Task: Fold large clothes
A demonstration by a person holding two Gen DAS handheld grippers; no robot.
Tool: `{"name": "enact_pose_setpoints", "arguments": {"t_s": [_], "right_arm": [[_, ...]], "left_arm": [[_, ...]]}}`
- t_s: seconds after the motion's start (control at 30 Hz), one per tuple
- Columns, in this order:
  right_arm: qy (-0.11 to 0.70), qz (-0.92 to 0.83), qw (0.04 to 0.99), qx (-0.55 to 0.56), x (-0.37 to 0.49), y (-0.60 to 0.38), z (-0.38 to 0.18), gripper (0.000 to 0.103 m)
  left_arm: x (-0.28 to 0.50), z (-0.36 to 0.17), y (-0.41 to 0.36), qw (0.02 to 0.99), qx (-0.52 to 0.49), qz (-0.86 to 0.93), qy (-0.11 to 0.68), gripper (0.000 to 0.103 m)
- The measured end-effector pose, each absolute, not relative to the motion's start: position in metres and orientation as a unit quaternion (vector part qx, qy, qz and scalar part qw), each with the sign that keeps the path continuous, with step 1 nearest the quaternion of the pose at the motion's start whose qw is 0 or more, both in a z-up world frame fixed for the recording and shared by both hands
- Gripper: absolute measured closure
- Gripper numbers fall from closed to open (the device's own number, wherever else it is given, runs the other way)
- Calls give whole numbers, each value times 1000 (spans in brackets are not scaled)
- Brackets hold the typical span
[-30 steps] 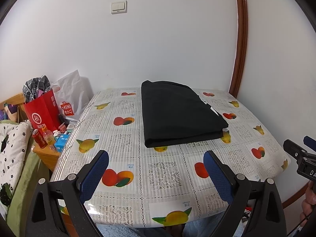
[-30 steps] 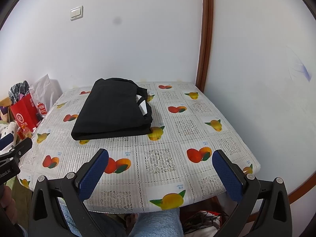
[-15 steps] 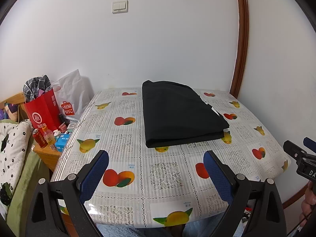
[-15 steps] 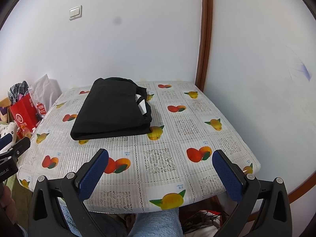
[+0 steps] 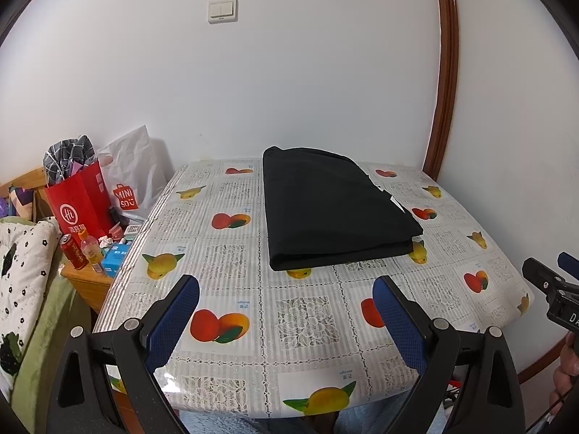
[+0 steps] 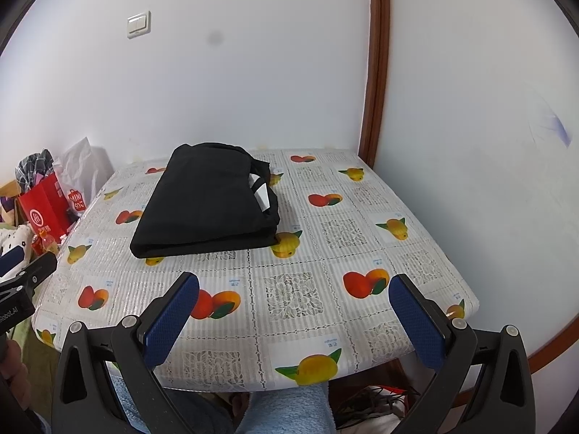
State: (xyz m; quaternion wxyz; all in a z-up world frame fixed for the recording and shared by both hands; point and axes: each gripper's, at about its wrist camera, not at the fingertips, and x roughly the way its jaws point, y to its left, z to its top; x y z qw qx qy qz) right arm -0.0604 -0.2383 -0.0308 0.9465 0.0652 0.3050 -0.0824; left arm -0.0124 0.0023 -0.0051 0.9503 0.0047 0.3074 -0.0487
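Note:
A black garment [image 5: 333, 209] lies folded into a flat rectangle on the far half of the table [image 5: 296, 325], which has a fruit-print cloth. It also shows in the right wrist view [image 6: 210, 206], with a white label at its right edge. My left gripper [image 5: 286, 322] is open and empty above the table's near edge, well short of the garment. My right gripper [image 6: 293, 318] is open and empty, also above the near edge. Each gripper shows at the side of the other's view.
White walls close the table's far and right sides, with a brown door frame [image 5: 439, 72] in the corner. Left of the table stand a red bag [image 5: 81, 202], a white bag [image 5: 134, 177] and a low wooden stand with a can and bottle [image 5: 85, 253].
Both views have shifted very slightly; the garment sits a touch lower in the left wrist view. Both grippers stay open and the garment has not moved.

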Motion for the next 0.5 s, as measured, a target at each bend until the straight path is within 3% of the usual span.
{"name": "enact_pose_setpoints", "arguments": {"t_s": [0.5], "right_arm": [[305, -82, 947, 65, -57, -239, -31, 0]], "left_arm": [[-8, -7, 0, 950, 12, -48, 310, 6]]}}
